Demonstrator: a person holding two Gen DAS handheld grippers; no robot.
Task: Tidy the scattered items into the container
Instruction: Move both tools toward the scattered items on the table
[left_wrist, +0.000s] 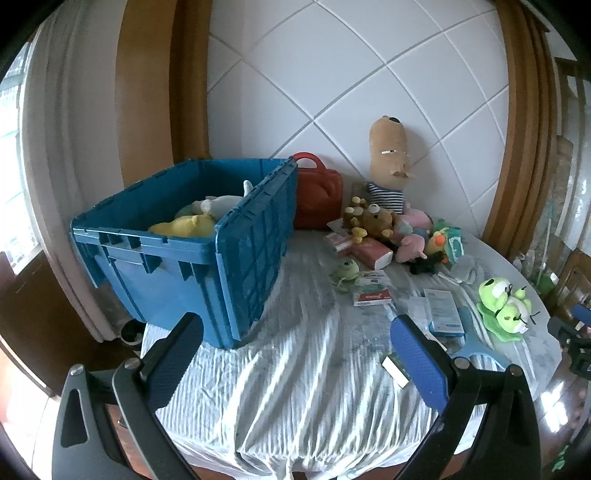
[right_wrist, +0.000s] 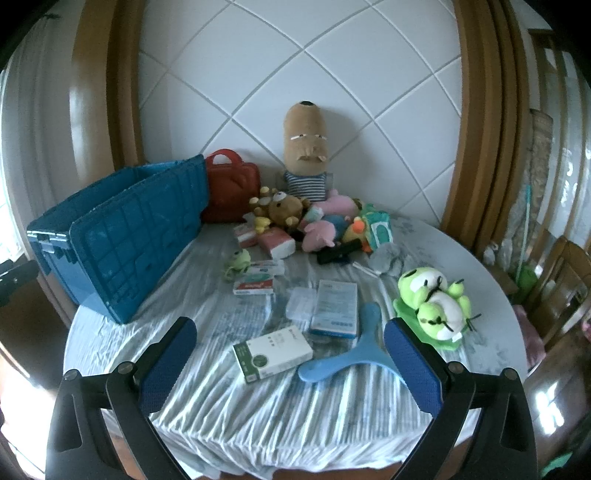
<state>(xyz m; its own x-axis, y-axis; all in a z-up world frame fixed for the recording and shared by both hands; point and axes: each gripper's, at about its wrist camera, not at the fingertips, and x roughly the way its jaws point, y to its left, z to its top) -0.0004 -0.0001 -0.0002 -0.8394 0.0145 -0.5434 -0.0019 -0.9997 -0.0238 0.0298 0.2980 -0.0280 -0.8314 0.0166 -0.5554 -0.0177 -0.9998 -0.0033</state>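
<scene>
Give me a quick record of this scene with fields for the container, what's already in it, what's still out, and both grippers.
container: blue crate, open, on the left of the table
inside: yellow plush and a pale plush
still out near: white box, blue boomerang, green frog plush
still out far: brown bear, tall striped-shirt plush, red case
left gripper: open, empty
right gripper: open, empty, over the white box
</scene>
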